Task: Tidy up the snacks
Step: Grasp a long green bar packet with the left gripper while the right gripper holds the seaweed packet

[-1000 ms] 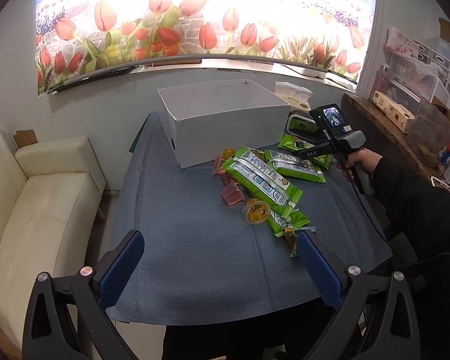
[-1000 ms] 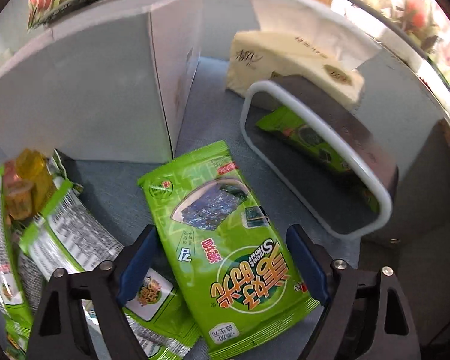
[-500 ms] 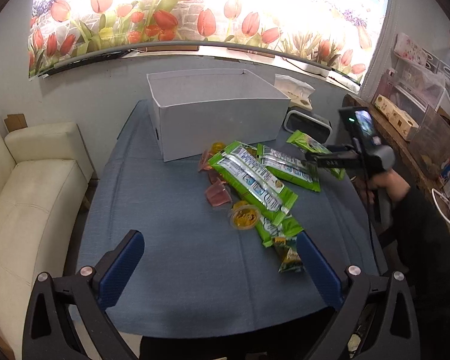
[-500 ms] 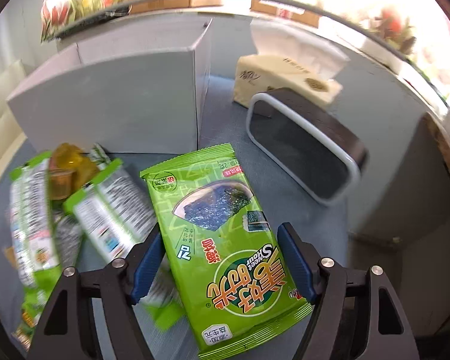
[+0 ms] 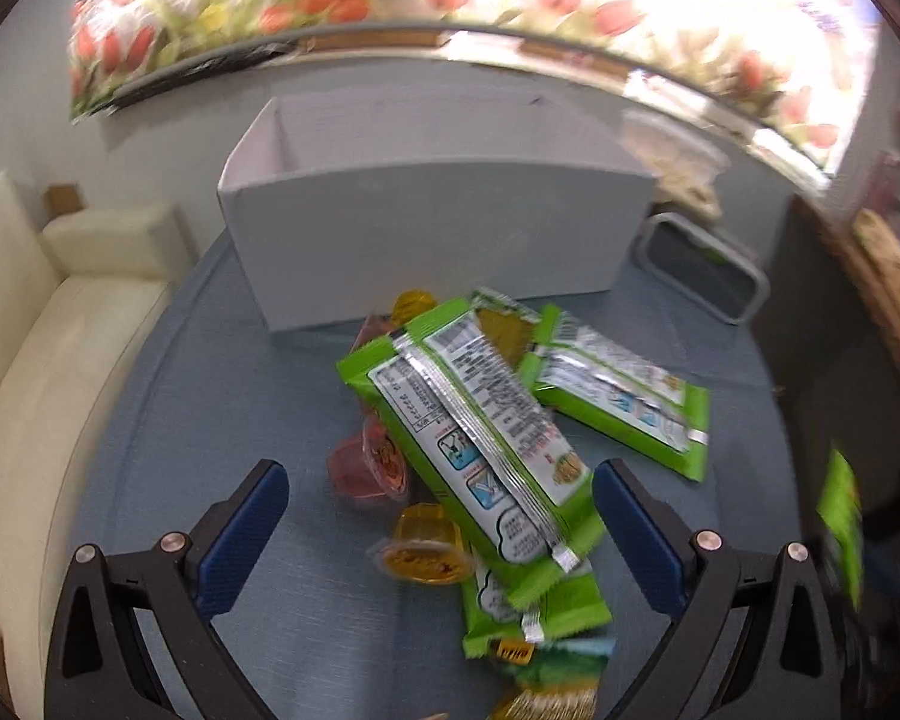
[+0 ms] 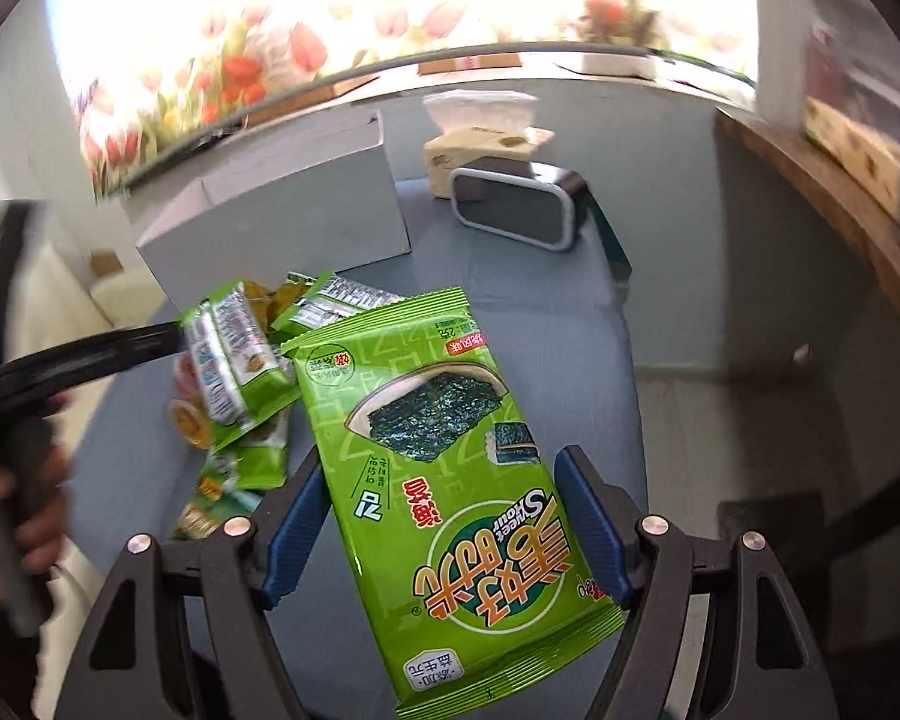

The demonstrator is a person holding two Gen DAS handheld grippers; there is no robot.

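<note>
My right gripper (image 6: 444, 519) is shut on a green seaweed snack packet (image 6: 450, 450) and holds it up above the blue table. My left gripper (image 5: 441, 519) is open and empty, low over a pile of snacks: a long green packet (image 5: 474, 438), a second green packet (image 5: 618, 396), a red jelly cup (image 5: 366, 468) and an orange jelly cup (image 5: 423, 549). The open white box (image 5: 432, 228) stands behind the pile. The pile (image 6: 240, 360) and the box (image 6: 282, 222) also show in the right wrist view.
A grey-rimmed speaker (image 6: 516, 210) and a tissue box (image 6: 480, 144) stand right of the white box. A cream sofa (image 5: 48, 330) lies left of the table. A wooden shelf (image 6: 840, 192) runs along the right. The left tool and hand (image 6: 24, 420) show at left.
My right gripper has lifted the seaweed packet off the table and pulled back. My left gripper has moved forward and down over the snack pile.
</note>
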